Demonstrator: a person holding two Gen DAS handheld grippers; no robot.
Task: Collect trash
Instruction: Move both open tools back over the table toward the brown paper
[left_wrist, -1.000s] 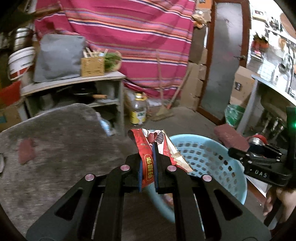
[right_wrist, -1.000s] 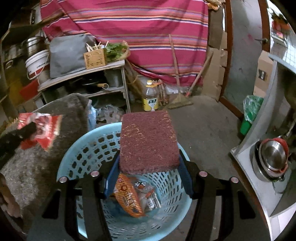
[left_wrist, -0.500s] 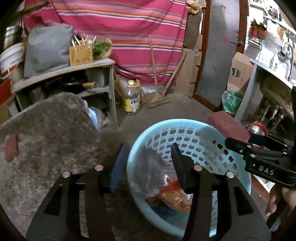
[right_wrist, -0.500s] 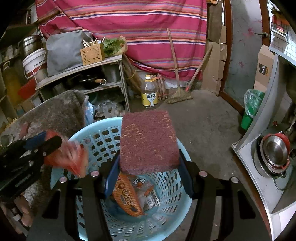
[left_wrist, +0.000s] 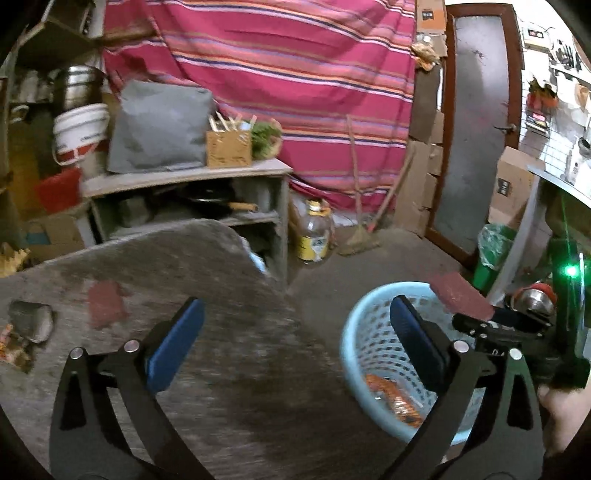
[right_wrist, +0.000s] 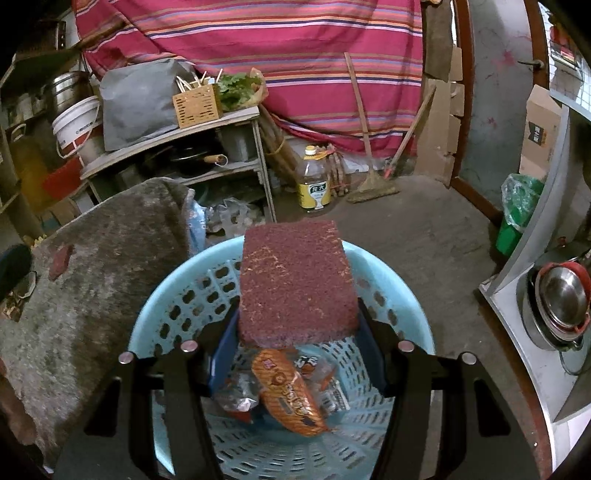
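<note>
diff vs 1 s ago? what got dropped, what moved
The left gripper let go of the red snack wrapper into the blue basket; its jaws have just been opening and stand wide and empty, now swung left over the grey table. Unchanged: the right gripper keeps the maroon scrub pad clamped above the basket.

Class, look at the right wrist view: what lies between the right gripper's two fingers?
A dark red scouring pad sits clamped between the right gripper fingers, over the blue basket holding wrappers; the right wrist view shows it.
</note>
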